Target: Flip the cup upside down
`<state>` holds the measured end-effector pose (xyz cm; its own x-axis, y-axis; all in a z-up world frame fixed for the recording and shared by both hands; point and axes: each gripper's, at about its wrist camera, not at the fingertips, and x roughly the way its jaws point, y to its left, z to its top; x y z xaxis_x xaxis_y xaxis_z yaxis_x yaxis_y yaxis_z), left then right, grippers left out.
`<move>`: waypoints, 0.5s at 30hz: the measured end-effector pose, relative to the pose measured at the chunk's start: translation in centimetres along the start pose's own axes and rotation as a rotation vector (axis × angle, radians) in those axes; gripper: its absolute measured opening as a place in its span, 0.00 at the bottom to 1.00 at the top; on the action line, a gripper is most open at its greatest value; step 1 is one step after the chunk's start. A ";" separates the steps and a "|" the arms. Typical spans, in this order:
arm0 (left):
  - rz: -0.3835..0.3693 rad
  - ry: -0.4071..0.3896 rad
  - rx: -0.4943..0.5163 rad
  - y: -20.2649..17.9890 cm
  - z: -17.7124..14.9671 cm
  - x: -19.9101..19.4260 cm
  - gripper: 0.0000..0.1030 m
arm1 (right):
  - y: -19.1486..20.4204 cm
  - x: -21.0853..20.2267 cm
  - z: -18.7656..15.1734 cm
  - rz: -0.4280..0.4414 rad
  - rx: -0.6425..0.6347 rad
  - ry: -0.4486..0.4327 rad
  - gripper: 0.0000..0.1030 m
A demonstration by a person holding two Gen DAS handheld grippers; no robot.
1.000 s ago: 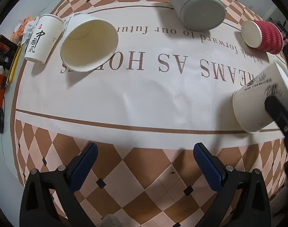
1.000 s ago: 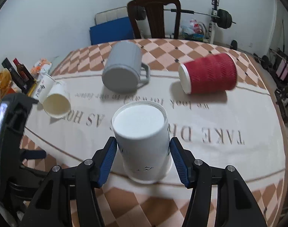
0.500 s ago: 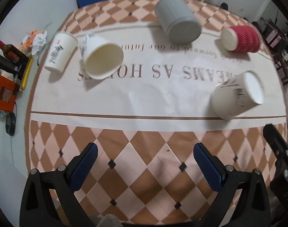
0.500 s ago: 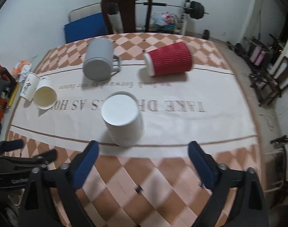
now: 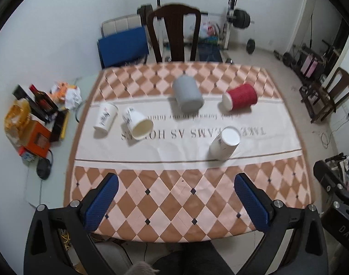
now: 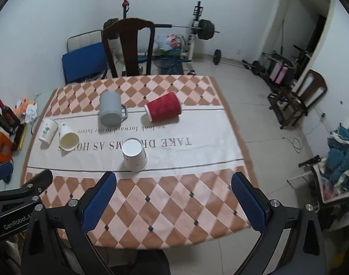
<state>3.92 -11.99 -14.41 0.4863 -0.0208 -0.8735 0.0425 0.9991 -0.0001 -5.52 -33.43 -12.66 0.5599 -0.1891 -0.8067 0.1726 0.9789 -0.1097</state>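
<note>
The white paper cup point(image 6: 135, 158) stands upside down on the cream band of the tablecloth point(image 6: 206, 137), base up, rim flat on the cloth just above the brown line; nothing is touching it. The right gripper point(image 6: 173, 202) hangs above the near checkered edge, blue fingers point(image 6: 98, 200) spread wide with nothing between them; the left gripper point(image 5: 175, 202) is the same, gaping and bare, well apart from any cup. Further back a grey mug point(image 6: 110, 112) lies on its side, handle towards the red ribbed cup point(image 6: 163, 110), which is also tipped over, mouth facing left; over at the left end another paper cup point(image 5: 137, 126) lies with its open mouth towards us, just beside a printed cup point(image 5: 105, 119) standing base up. Bottles and an orange box point(image 5: 35, 144) clutter the left side beyond the cloth; a dark wooden chair point(image 5: 175, 32) sits at the far end.
</note>
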 end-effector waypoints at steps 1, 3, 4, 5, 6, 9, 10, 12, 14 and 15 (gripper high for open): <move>0.000 -0.015 -0.004 0.2 0.0 -1.2 1.00 | -0.1 -1.1 0.1 -0.004 0.004 -0.005 0.98; 0.006 -0.043 -0.008 0.4 0.0 -3.2 1.00 | -0.4 -3.6 0.1 -0.001 0.014 -0.022 0.99; 0.008 -0.060 -0.007 0.5 0.0 -4.4 1.00 | -0.6 -4.9 0.1 -0.002 0.021 -0.028 0.99; 0.008 -0.074 -0.008 0.6 0.0 -5.4 1.00 | -0.7 -5.8 0.1 -0.004 0.024 -0.034 0.99; 0.010 -0.085 -0.009 0.9 -0.1 -5.9 1.00 | -0.8 -6.9 0.1 -0.006 0.027 -0.043 0.99; 0.017 -0.105 -0.023 1.5 -0.2 -7.9 1.00 | -1.0 -9.5 -0.1 -0.002 0.036 -0.058 0.99; 0.018 -0.111 -0.026 1.7 -0.2 -8.5 1.00 | -1.1 -10.3 -0.2 -0.003 0.040 -0.065 0.99; 0.015 -0.122 -0.031 2.0 -0.3 -9.4 1.00 | -1.1 -11.6 -0.3 0.003 0.046 -0.075 0.99; 0.018 -0.130 -0.027 2.2 -0.5 -10.2 1.00 | -1.2 -12.9 -0.4 0.007 0.049 -0.086 0.98; 0.015 -0.133 -0.026 2.3 -0.6 -10.5 1.00 | -1.2 -13.5 -0.4 0.006 0.050 -0.094 0.98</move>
<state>-1.57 -9.48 -5.51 0.5986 -0.0090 -0.8010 0.0129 0.9999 -0.0016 -13.59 -32.01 -1.88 0.6342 -0.1919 -0.7490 0.2080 0.9753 -0.0738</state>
